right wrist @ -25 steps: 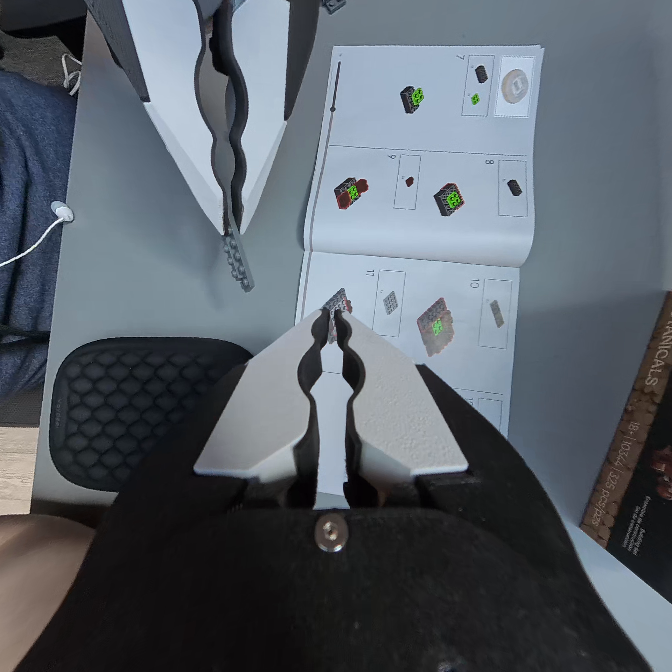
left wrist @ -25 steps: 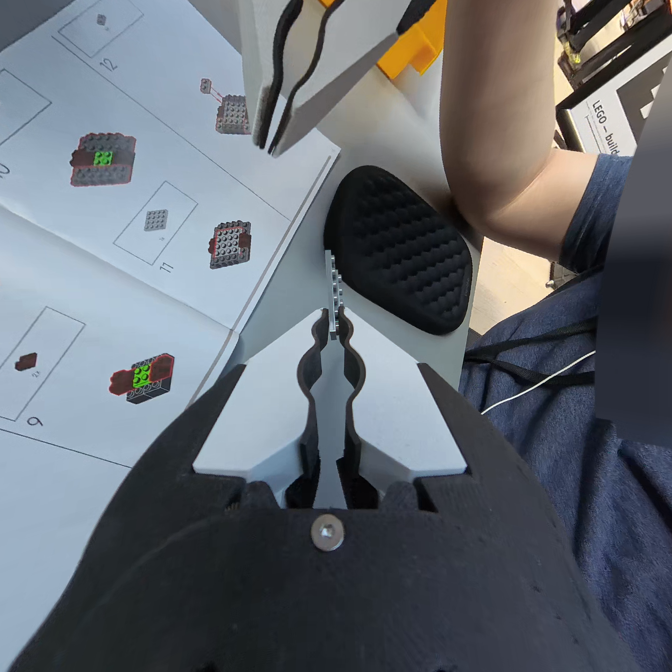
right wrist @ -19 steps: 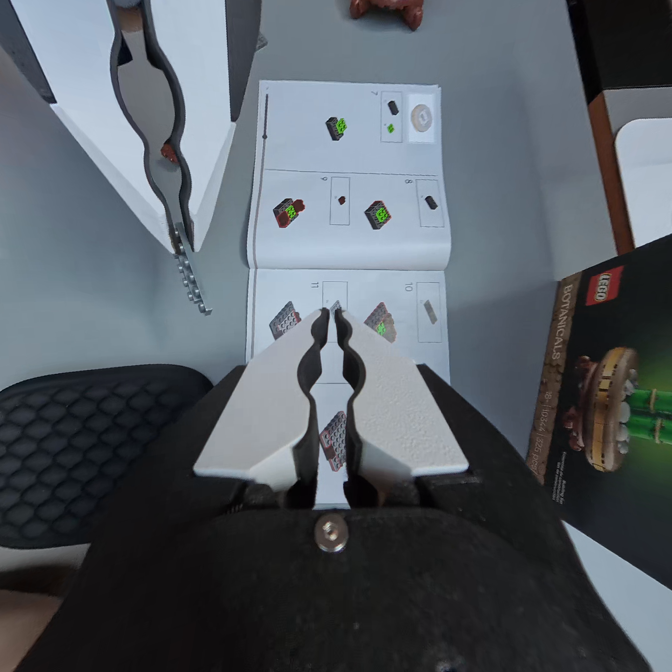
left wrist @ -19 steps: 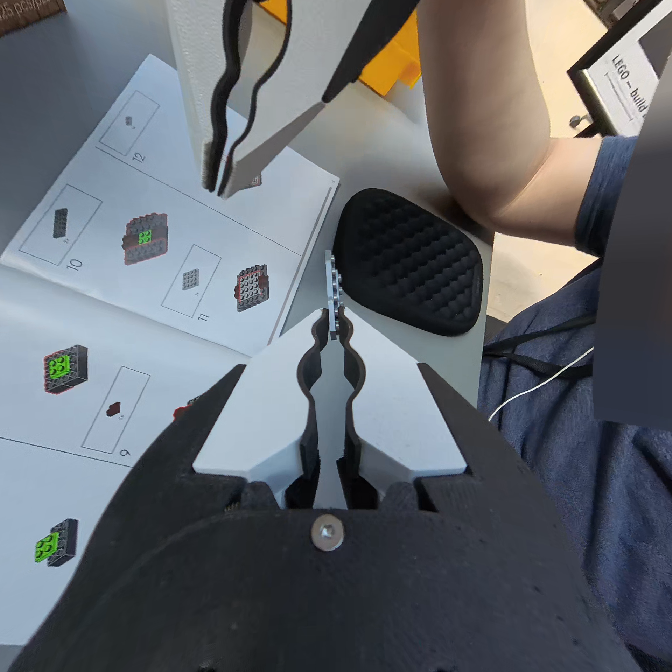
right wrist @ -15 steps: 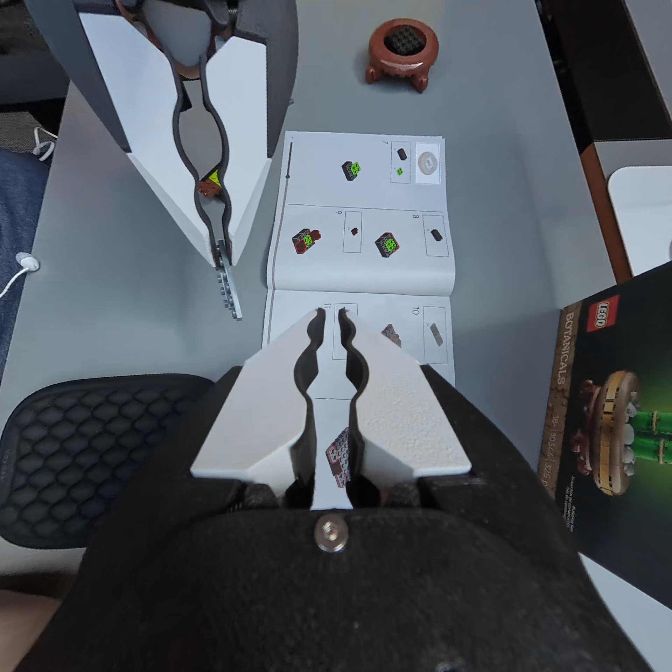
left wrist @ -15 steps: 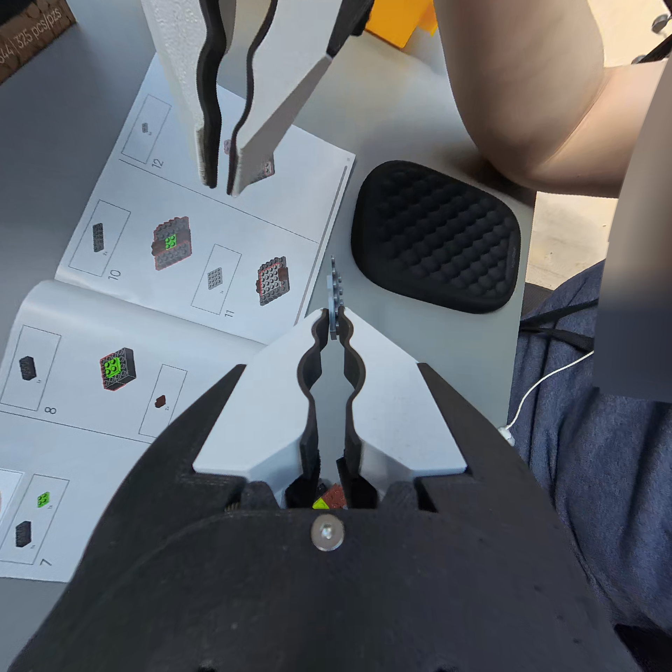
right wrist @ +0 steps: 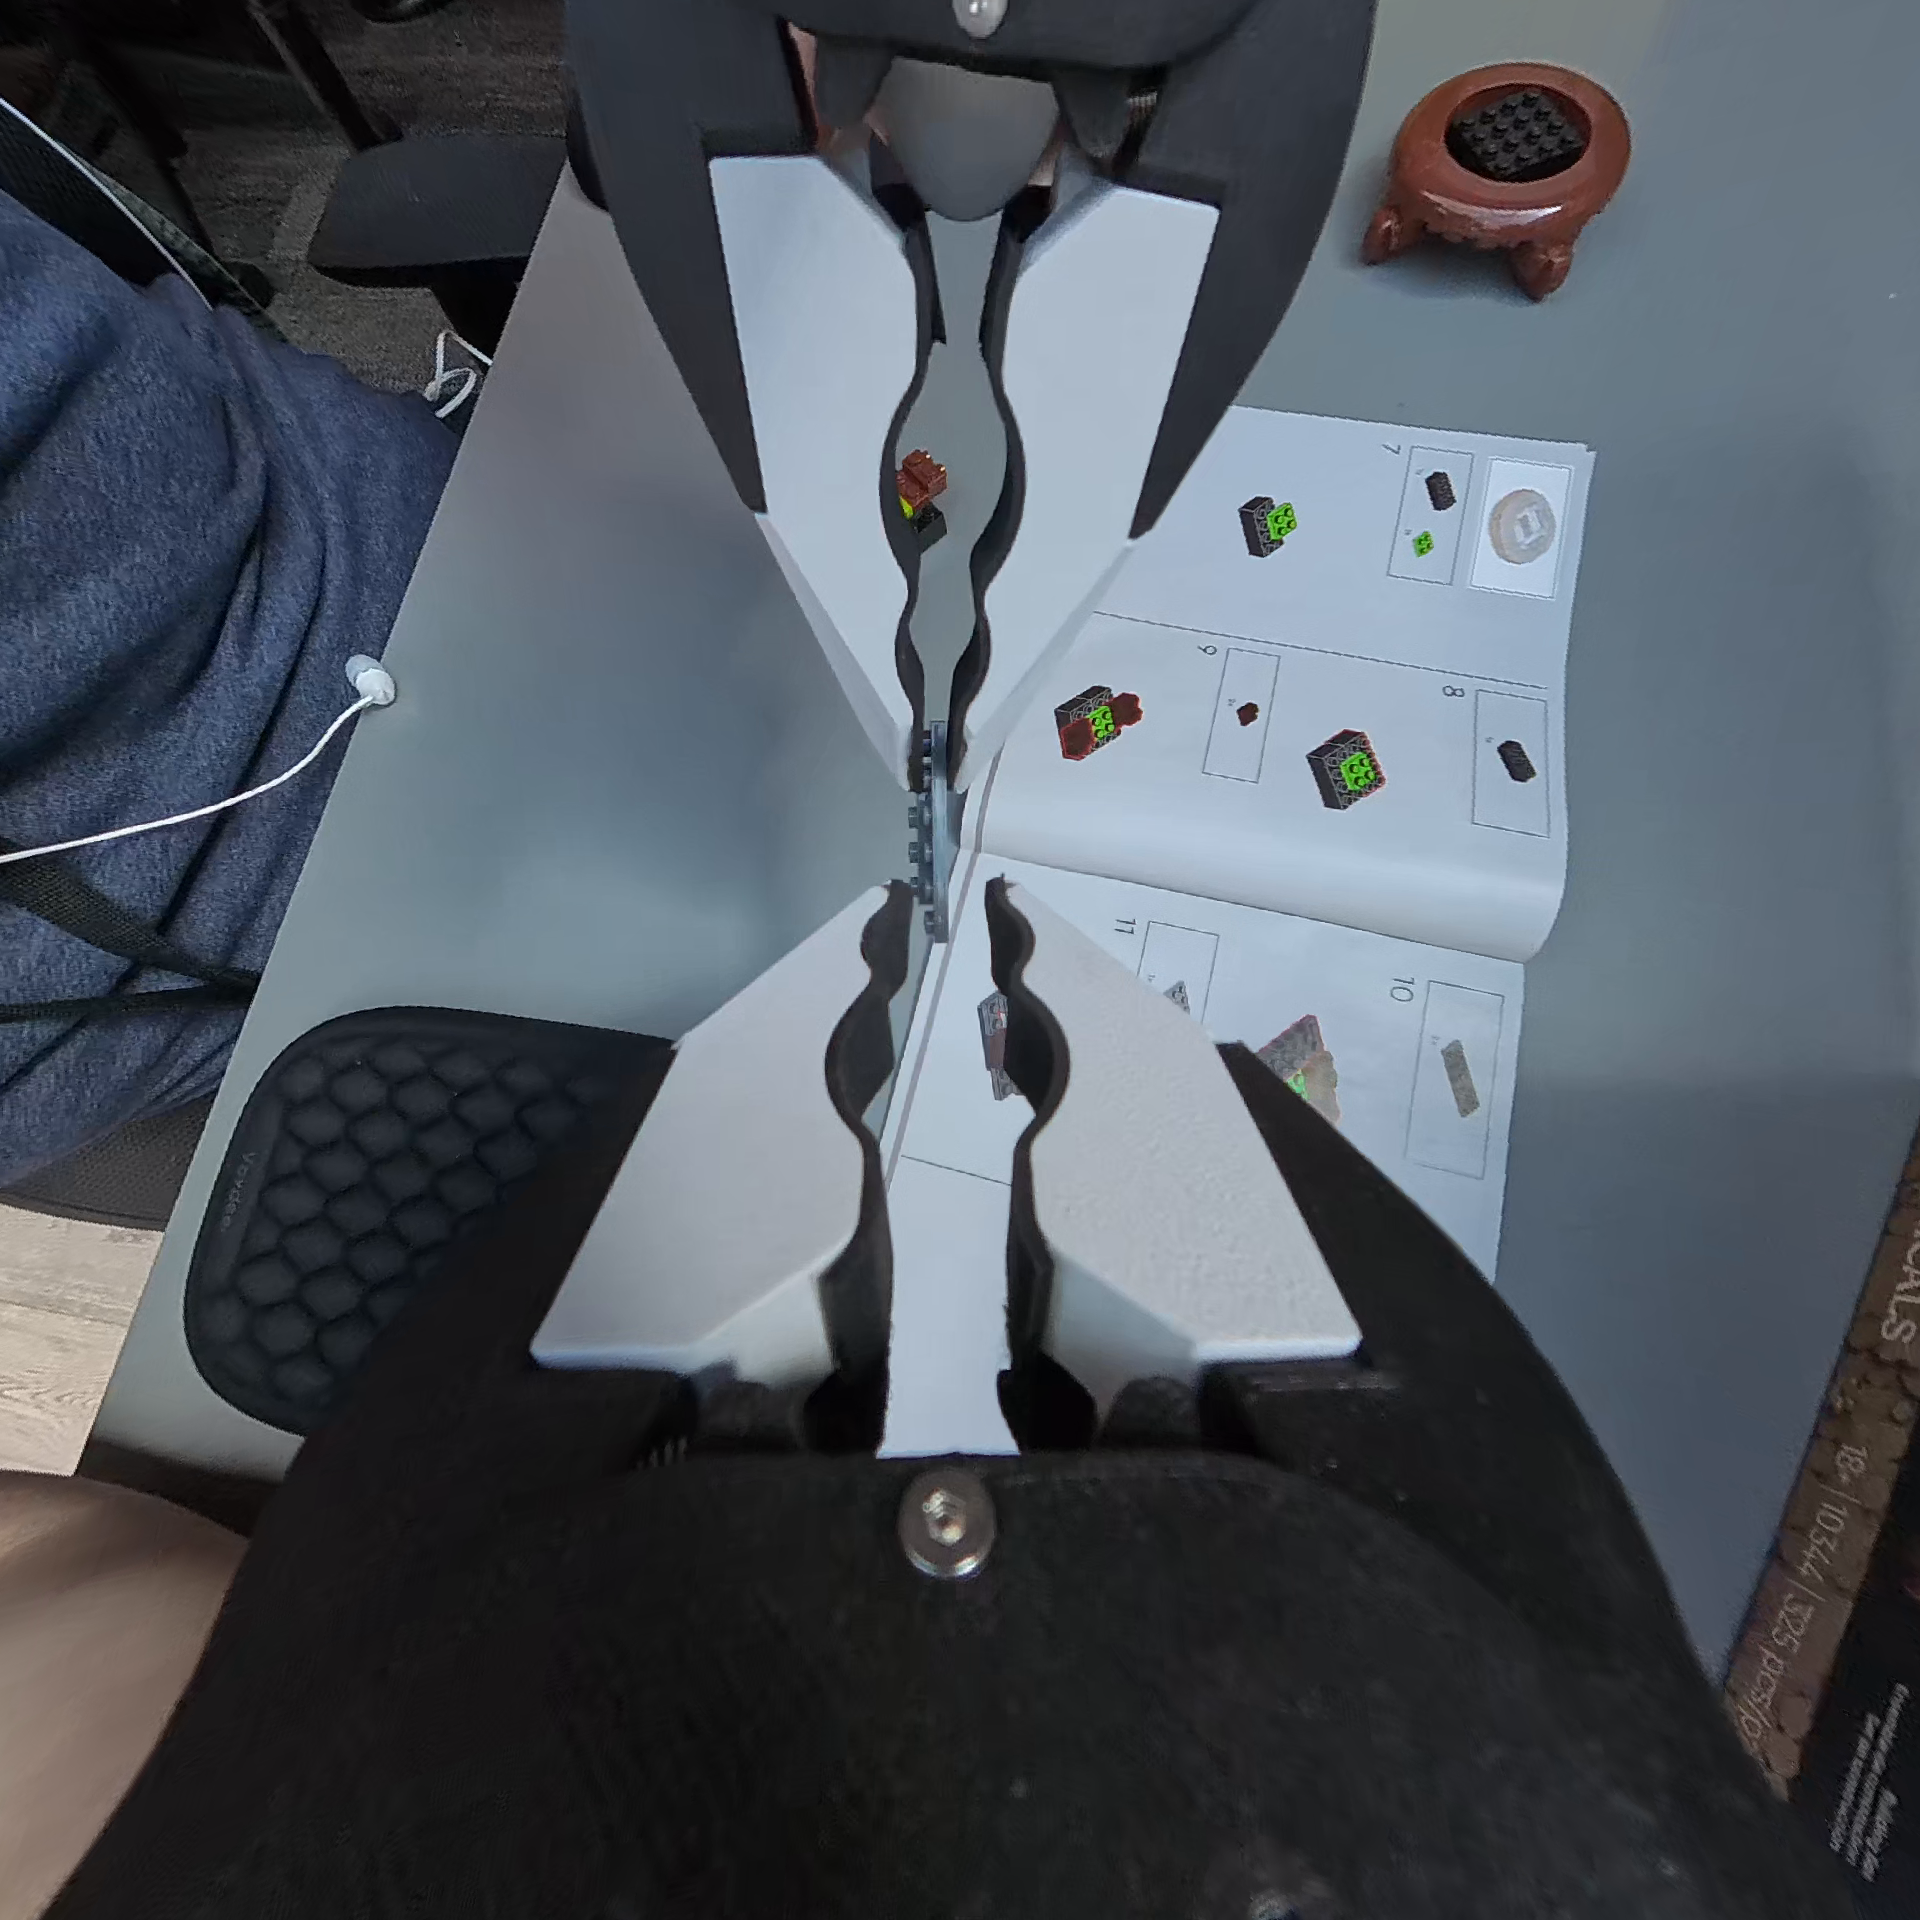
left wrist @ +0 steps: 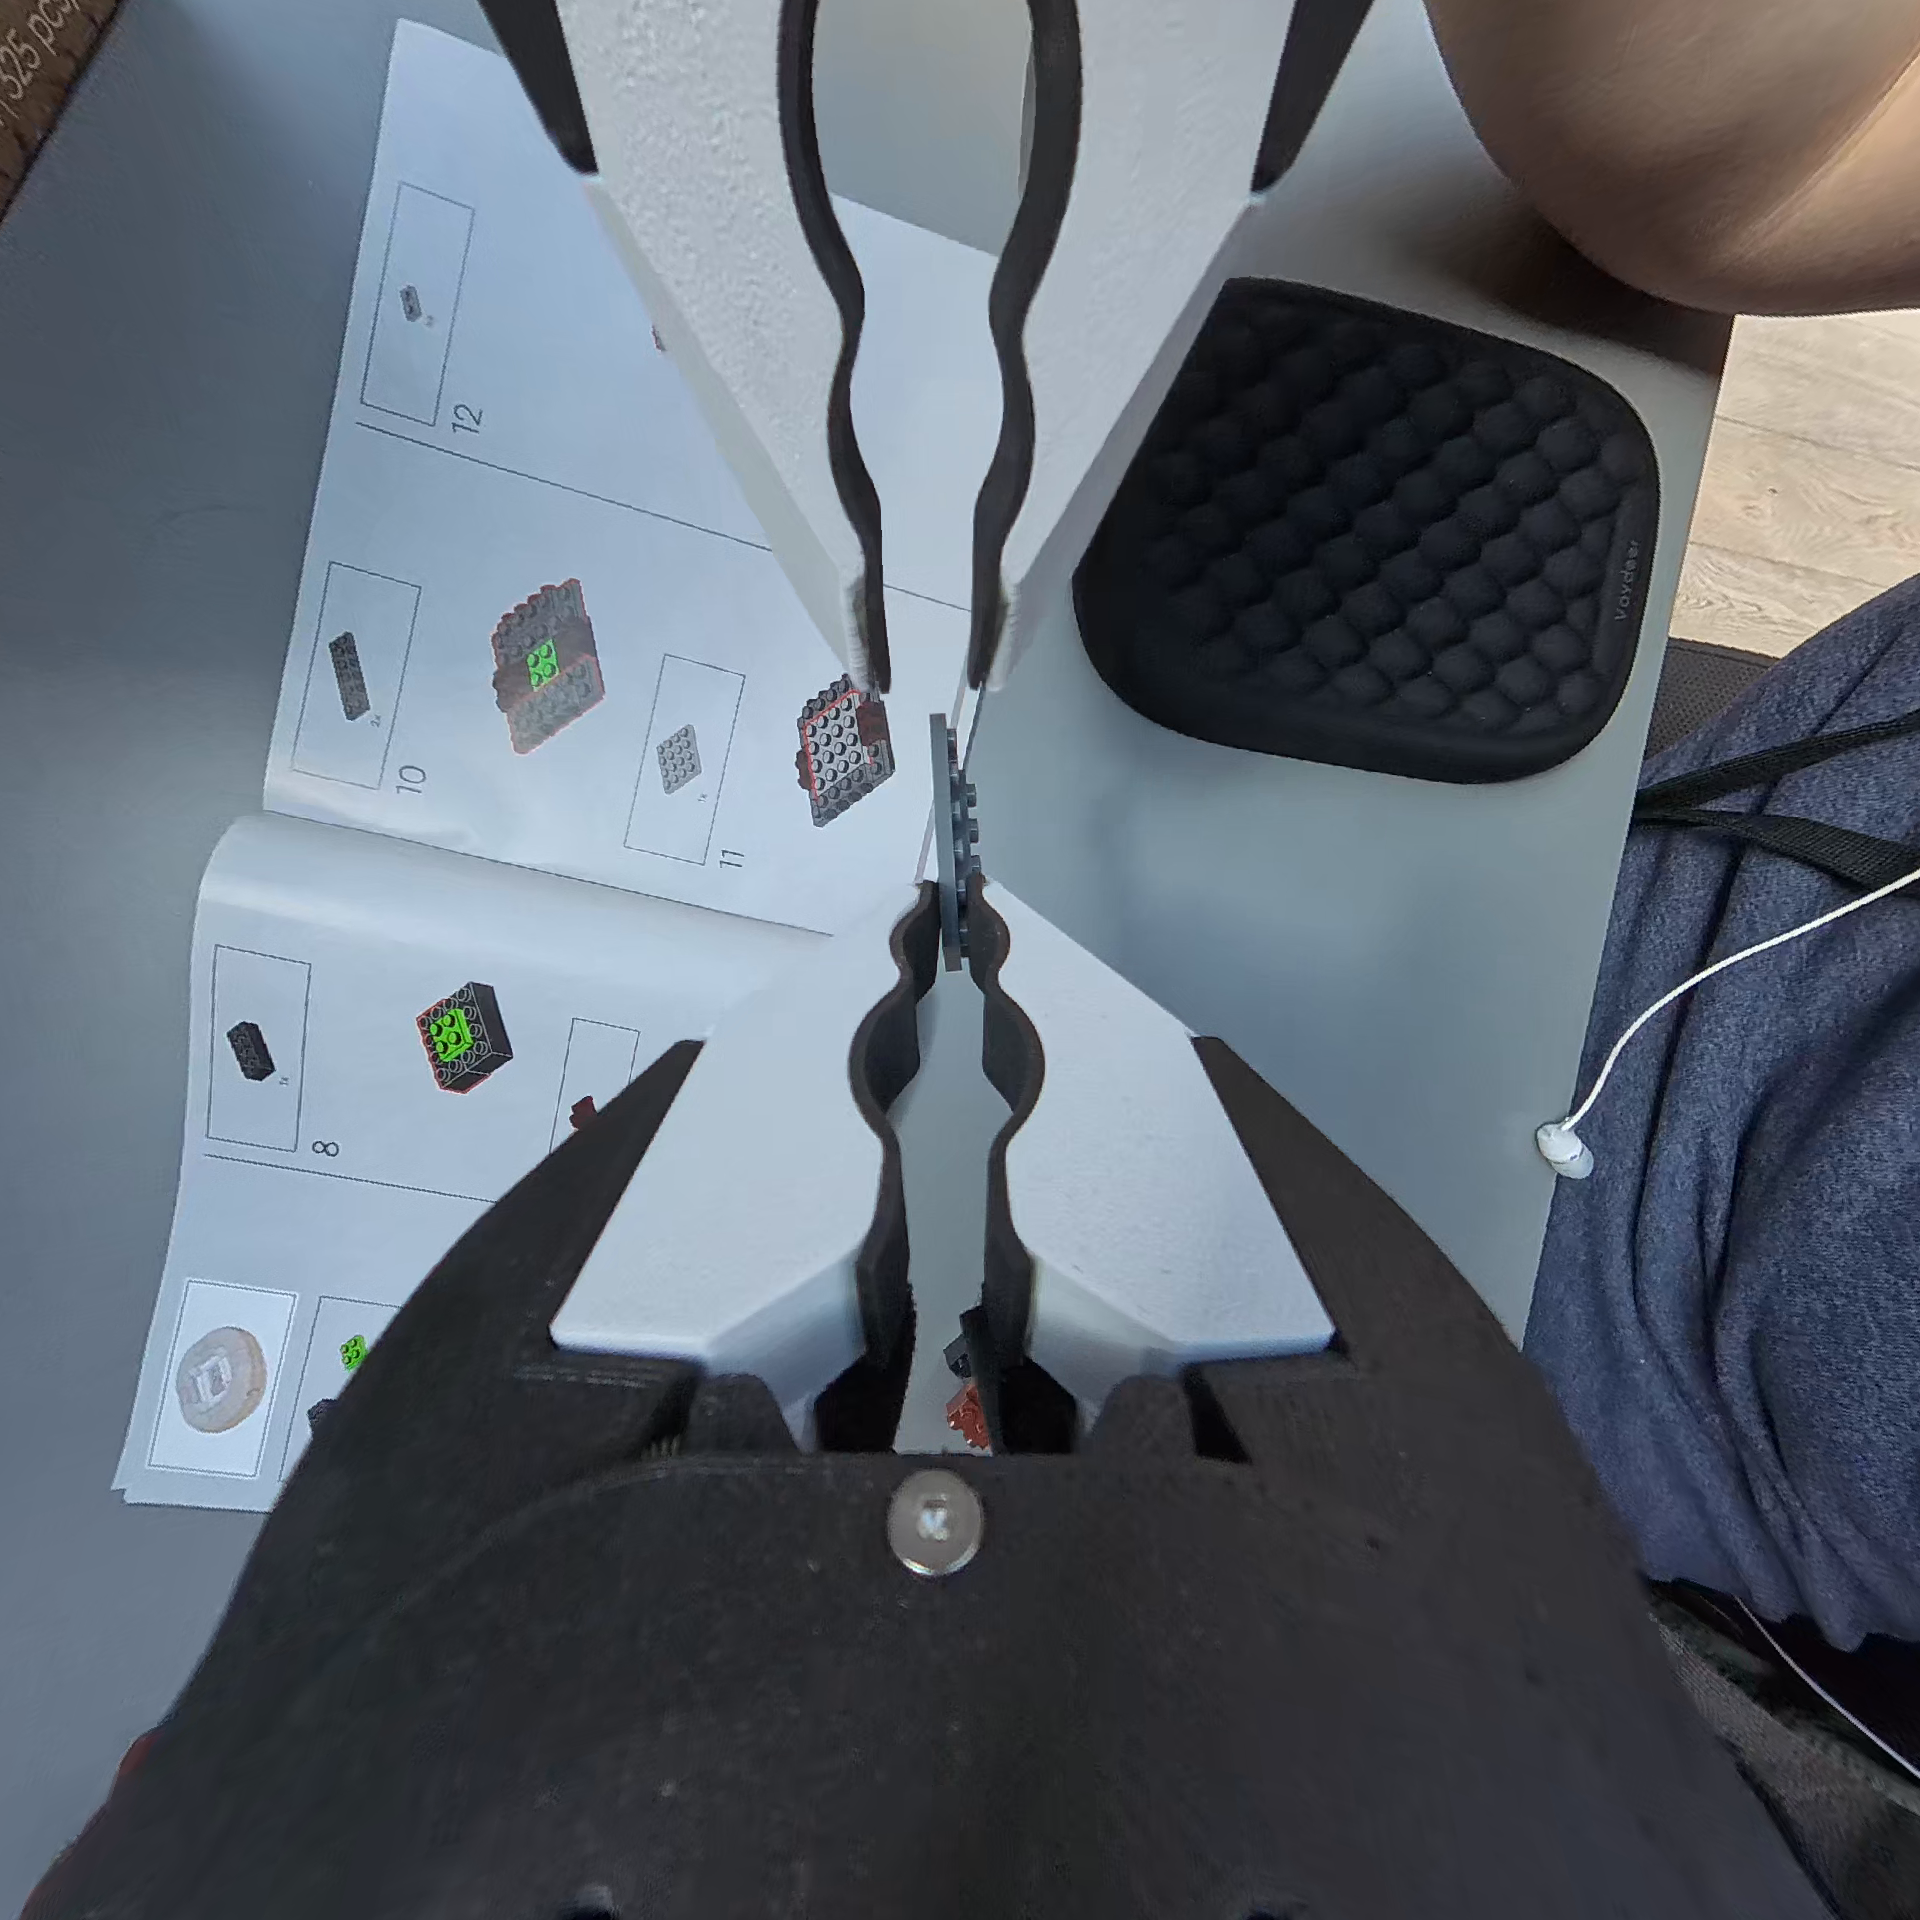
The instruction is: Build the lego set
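My left gripper (left wrist: 951,914) is shut on one end of a thin grey studded plate (left wrist: 954,800), held edge-on above the grey table (left wrist: 1247,987). My right gripper (right wrist: 943,894) is open and faces it tip to tip. The plate's free end (right wrist: 932,842) reaches in between the right fingertips, closer to the left one (right wrist: 891,914). The right gripper also shows in the left wrist view (left wrist: 928,670), and the left gripper in the right wrist view (right wrist: 935,758). A small brown, green and black brick assembly (right wrist: 922,494) sits on the table under the left gripper.
An open instruction booklet (right wrist: 1299,831) lies flat beside the grippers. A black textured pad (left wrist: 1361,520) lies at the table edge by a person's arm (left wrist: 1714,135). A brown round stand holding a black plate (right wrist: 1507,166) stands far off. The set's box (right wrist: 1870,1558) lies at the right. My two grippers' fingertips are within a few centimetres of each other.
The two grippers have swung to face each other tip to tip. My right gripper has opened, and the plate's free end now sits between its fingertips.
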The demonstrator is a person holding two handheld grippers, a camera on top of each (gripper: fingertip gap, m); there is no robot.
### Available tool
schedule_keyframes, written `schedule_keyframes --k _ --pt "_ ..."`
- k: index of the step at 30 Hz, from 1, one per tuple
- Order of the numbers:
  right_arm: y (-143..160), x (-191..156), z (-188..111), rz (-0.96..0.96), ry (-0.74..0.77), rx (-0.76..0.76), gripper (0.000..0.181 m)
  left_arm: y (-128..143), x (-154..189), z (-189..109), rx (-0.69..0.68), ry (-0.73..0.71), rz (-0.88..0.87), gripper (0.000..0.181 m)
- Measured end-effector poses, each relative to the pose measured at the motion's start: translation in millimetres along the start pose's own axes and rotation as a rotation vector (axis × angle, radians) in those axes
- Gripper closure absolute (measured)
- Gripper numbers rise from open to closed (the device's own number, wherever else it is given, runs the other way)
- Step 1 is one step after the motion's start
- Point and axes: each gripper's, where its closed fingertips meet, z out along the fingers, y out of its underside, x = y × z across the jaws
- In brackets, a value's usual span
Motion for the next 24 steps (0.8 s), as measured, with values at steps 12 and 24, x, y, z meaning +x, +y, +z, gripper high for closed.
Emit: schedule_keyframes --k 12,24 --pt "0.5 -6.1 26.8 -0.018 -0.072 -0.035 0.171 -0.9 5.6 -7.1 -0.023 0.029 -0.009 0.179" --pt "-18.0 26.4 -3.4 0.128 0.042 0.131 0.177 -28.9 -23.0 -38.8 0.286 -0.063 -0.095 0.134"
